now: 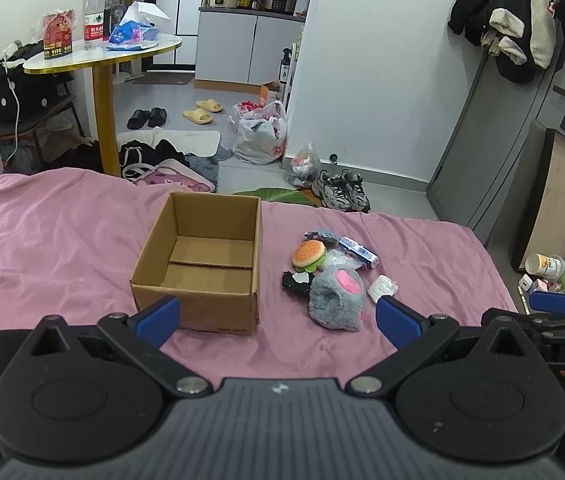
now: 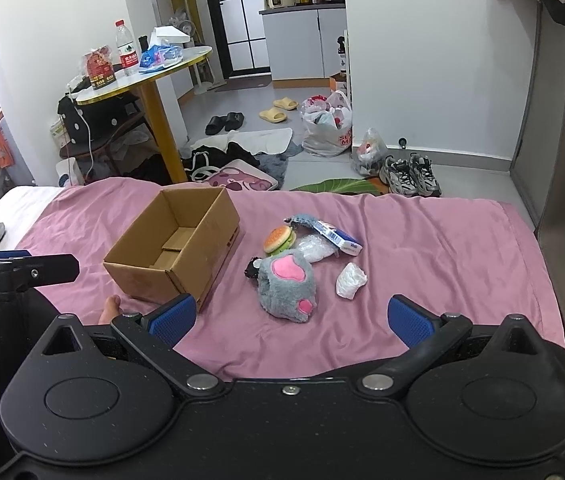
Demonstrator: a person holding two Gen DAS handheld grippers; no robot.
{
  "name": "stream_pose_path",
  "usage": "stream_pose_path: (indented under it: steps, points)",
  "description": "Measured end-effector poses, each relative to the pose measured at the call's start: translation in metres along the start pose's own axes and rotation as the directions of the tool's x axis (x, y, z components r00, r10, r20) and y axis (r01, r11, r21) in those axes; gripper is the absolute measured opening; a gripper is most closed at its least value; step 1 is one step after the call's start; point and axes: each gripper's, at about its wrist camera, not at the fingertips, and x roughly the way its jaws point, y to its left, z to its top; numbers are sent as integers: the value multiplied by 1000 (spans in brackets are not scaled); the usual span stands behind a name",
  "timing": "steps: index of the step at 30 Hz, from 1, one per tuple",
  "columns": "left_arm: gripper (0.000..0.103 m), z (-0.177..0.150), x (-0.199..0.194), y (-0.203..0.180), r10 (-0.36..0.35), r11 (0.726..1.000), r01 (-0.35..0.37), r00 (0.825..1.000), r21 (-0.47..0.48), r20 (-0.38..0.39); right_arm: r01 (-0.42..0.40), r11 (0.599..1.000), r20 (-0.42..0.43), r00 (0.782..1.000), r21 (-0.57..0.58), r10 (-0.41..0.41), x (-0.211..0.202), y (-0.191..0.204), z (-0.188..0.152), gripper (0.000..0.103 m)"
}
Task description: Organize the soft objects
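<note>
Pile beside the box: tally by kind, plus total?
Plush/soft toys: 3 (grey paw, burger, black-and-white piece)
Grey fabric piece: 1
Clear plastic bag: 1
Blue-white packet: 1
White wad: 1
Total: 7

Black plush (image 1: 296, 280) mostly hidden behind grey paw plush (image 1: 336, 298). Right gripper (image 1: 554, 303) cut off at right frame edge. Text on blue-white packet (image 2: 336, 236) too small to read.

Both grippers are matte black with blue ribbed pads (image 2: 408, 318) on their fingers and silver pivot screws. The left gripper (image 1: 278, 320) has a grey ridged plate; the right gripper (image 2: 290, 318) reads "DAS".
</note>
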Motion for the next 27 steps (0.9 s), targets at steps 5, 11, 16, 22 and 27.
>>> stream_pose_path:
  steps: [5, 11, 16, 22, 27]
  points:
    - [103, -2, 0, -6, -12, 1000, 12, 1000, 16, 2, -1, 1000, -7, 1000, 7, 1, 1, -3, 0, 103]
    - [103, -2, 3, -8, -10, 1000, 10, 1000, 6, -2, -12, 1000, -10, 1000, 21, 12, 5, -7, 0, 103]
    - [103, 0, 5, -8, -17, 1000, 17, 1000, 1, 0, -13, 999, -18, 1000, 45, 14, 13, -10, 0, 103]
    - [103, 5, 17, -11, -23, 1000, 23, 1000, -14, -6, -27, 997, -16, 999, 71, 28, 24, -17, 1, 101]
    - [101, 8, 31, -17, -34, 999, 33, 999, -17, -15, -64, 992, -40, 997, 110, 69, 40, -28, 3, 92]
